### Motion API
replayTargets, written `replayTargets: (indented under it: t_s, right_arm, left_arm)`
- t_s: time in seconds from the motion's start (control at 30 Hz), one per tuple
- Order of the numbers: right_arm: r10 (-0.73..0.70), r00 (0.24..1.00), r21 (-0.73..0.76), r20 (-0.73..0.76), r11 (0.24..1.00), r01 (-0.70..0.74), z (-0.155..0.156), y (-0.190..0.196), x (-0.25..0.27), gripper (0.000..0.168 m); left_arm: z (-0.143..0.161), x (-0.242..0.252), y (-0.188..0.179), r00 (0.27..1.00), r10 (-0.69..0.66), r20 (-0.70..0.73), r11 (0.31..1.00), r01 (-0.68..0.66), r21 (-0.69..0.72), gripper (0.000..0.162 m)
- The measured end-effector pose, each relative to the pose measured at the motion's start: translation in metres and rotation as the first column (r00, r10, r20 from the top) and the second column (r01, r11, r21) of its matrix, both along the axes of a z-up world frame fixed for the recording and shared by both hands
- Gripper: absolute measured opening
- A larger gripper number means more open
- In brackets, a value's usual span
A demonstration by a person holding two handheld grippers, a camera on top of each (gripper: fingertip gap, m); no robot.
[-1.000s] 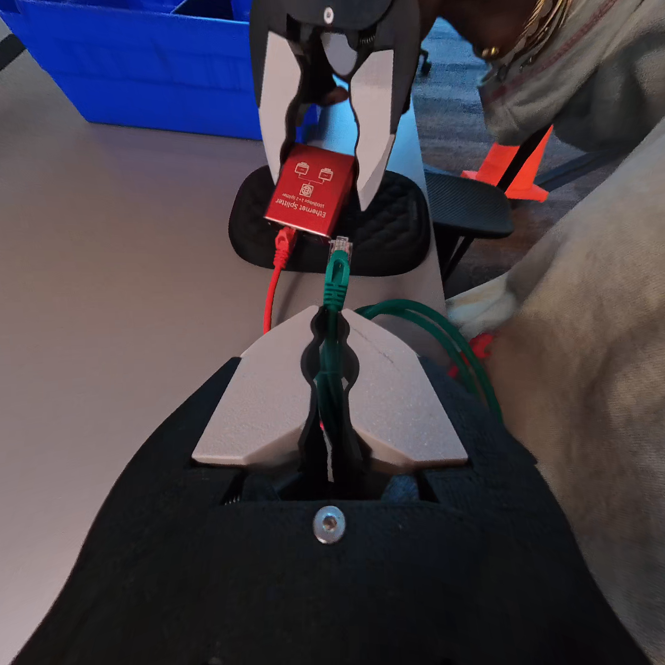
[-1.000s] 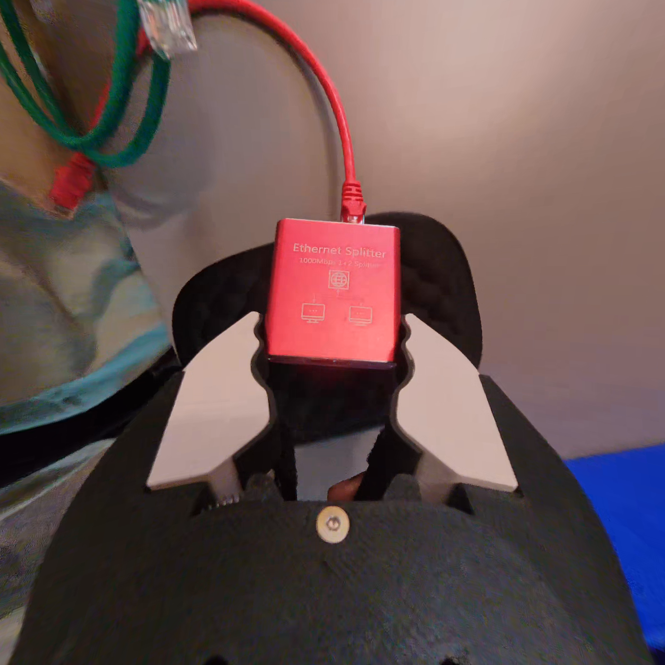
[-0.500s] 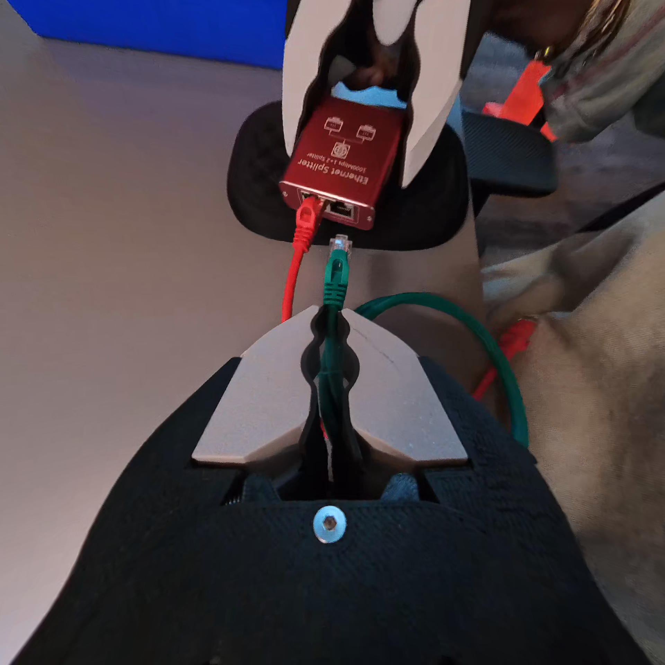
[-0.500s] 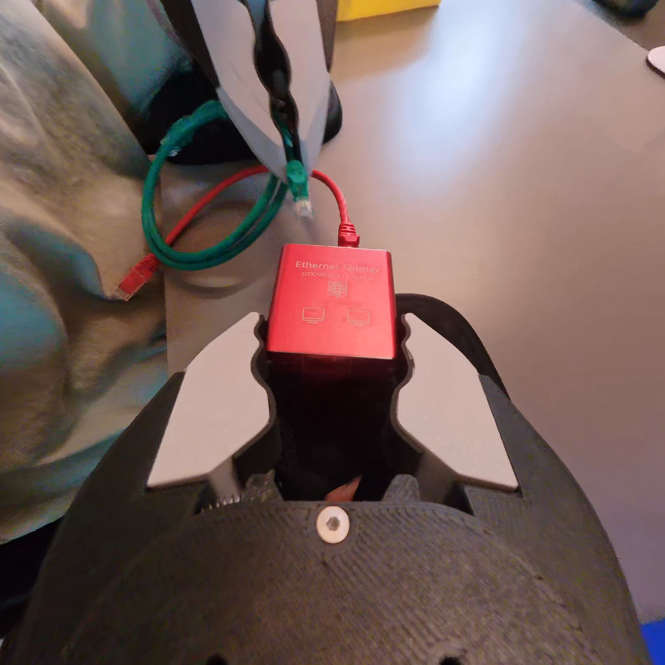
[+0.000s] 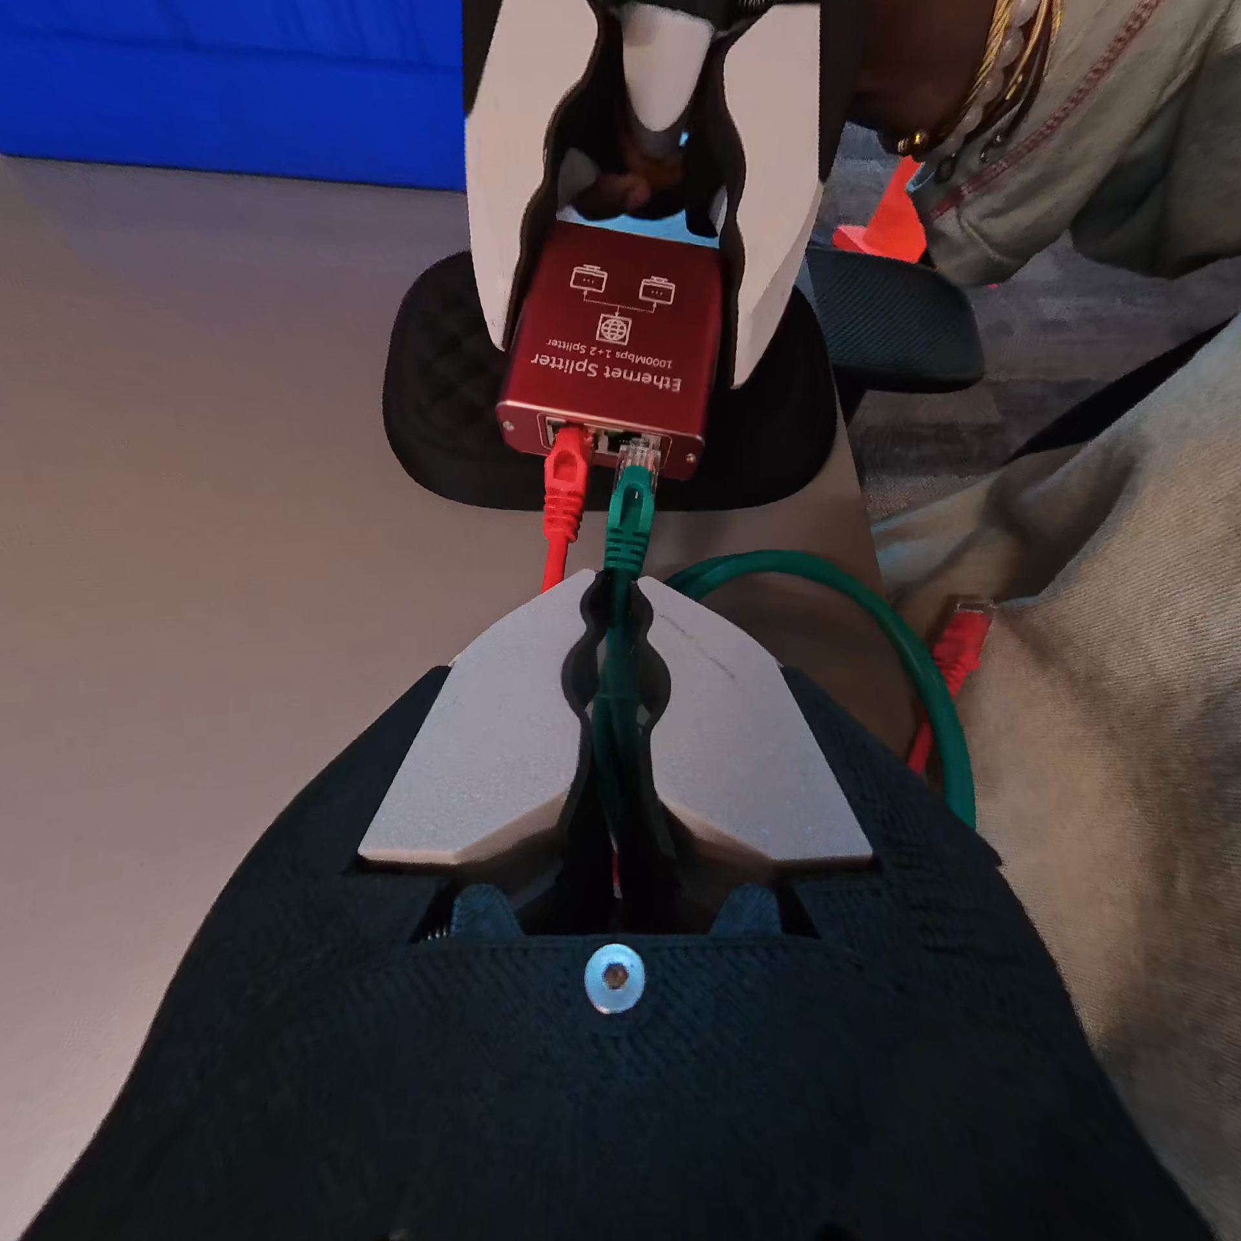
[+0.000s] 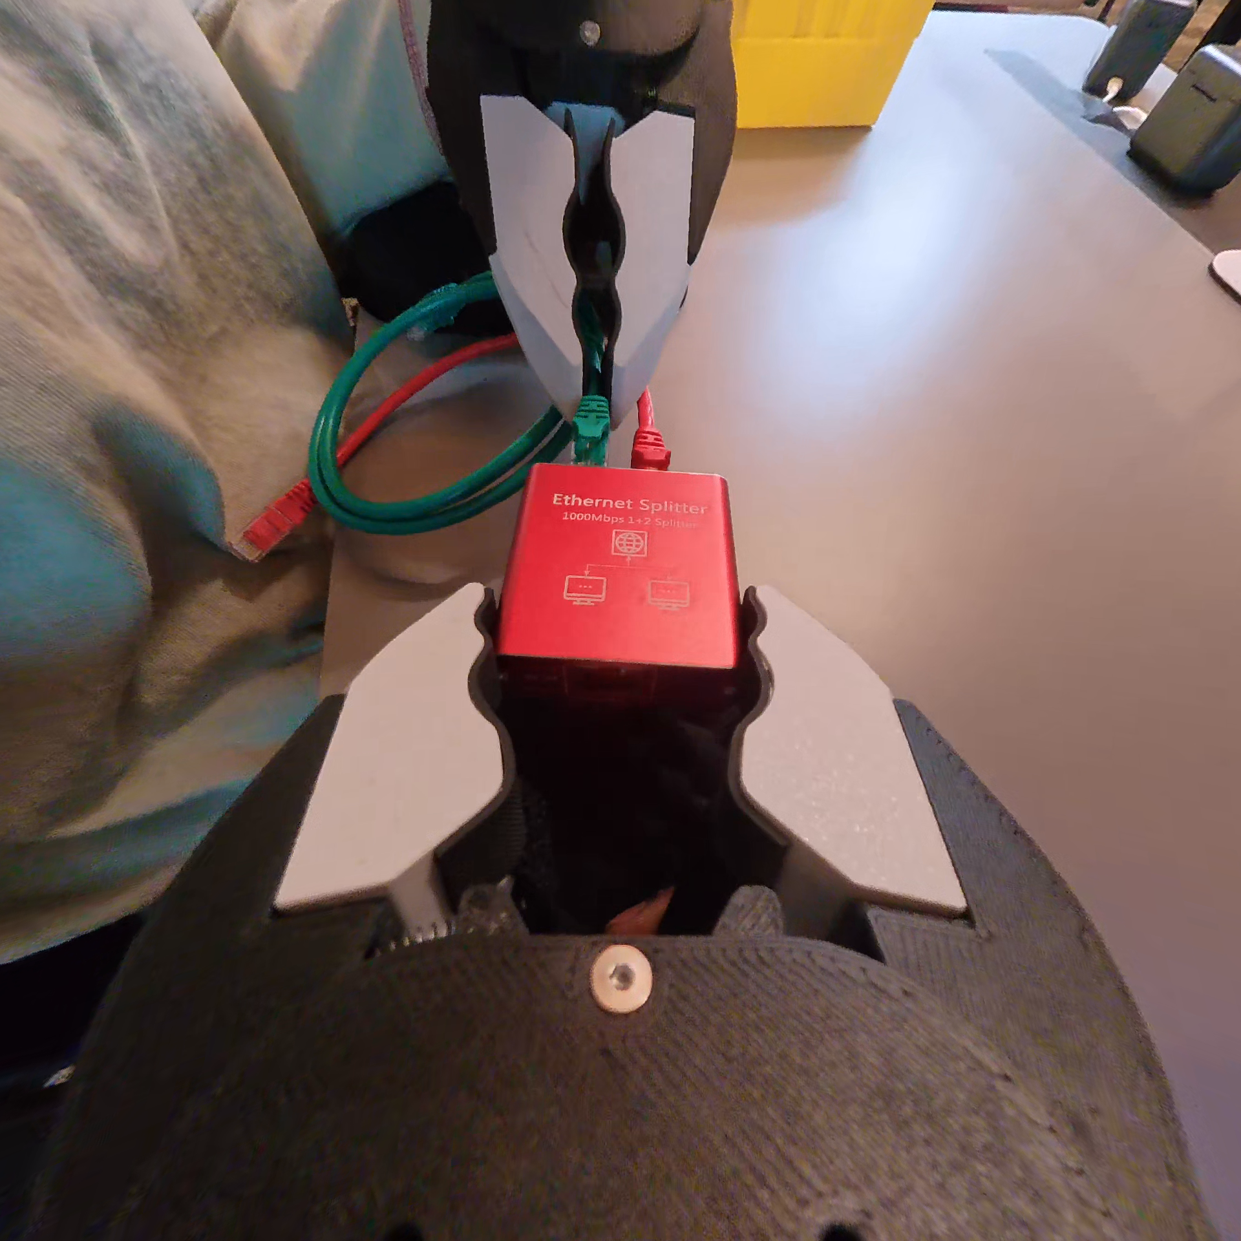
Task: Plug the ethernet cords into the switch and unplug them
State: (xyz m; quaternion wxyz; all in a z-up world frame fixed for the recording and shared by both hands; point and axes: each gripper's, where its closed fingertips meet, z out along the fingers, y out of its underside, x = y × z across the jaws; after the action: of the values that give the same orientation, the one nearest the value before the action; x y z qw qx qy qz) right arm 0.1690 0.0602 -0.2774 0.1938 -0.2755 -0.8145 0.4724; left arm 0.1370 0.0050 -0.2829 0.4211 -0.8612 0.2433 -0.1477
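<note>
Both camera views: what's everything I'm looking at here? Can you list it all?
Switch: 1, red, gripped above the table.
Red cord: 1, plugged into switch.
Green cord: 1, plug tip at the switch's next port.
Pad: 1, black, under switch.
Table: 1, grey.
Blue bin: 1, far edge.
Yellow bin: 1, far end.
Dark boxes: 2, far right.
Orange cone: 1, floor.
Left gripper: jaws shut on green cord.
Right gripper: jaws clamping switch.

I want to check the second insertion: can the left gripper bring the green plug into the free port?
Probably yes. The left gripper holds the green plug right at the free port beside the red plug; nothing blocks it.
</note>
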Motion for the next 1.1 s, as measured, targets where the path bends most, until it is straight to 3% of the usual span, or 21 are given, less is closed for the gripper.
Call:
replayTargets:
  t_s: [0.5, 0.63, 0.77, 0.87, 0.97, 1.1]
  right_arm:
    - [0.011, 0.996, -0.069, -0.092, 0.997, -0.017, 0.02, -0.007, -0.002, 0.07]
    - [0.029, 0.996, -0.059, -0.086, 0.998, -0.034, 0.018, -0.011, -0.004, 0.07]
    - [0.028, 0.995, -0.074, -0.093, 0.997, -0.035, 0.021, -0.011, -0.004, 0.07]
    - [0.043, 0.996, -0.013, -0.077, 0.999, -0.044, 0.013, -0.012, -0.005, 0.07]
    - [0.044, 0.997, -0.023, -0.065, 0.999, -0.045, 0.008, -0.011, -0.004, 0.07]
    - [0.005, 1.0, 0.036, 0.029, 0.999, -0.007, -0.015, -0.005, -0.005, 0.07]
  left_arm:
    - [0.014, -0.003, -0.004, 0.998, 0.052, 0.047, 0.992, -0.056, 0.109, 0.006]
    - [0.002, -0.005, -0.004, 0.992, 0.049, -0.112, 0.996, -0.041, 0.077, 0.005]
    - [0.007, -0.004, -0.004, 0.999, 0.037, -0.006, 0.995, -0.036, 0.088, 0.005]
    - [0.001, -0.002, -0.004, 1.0, 0.008, -0.028, 0.998, -0.006, 0.067, 0.005]
    - [-0.001, 0.0, -0.003, 0.995, 0.014, 0.102, 0.999, -0.019, 0.051, 0.005]
    - [-0.004, -0.003, 0.0, 0.995, 0.043, 0.09, 0.998, -0.047, 0.042, 0.005]
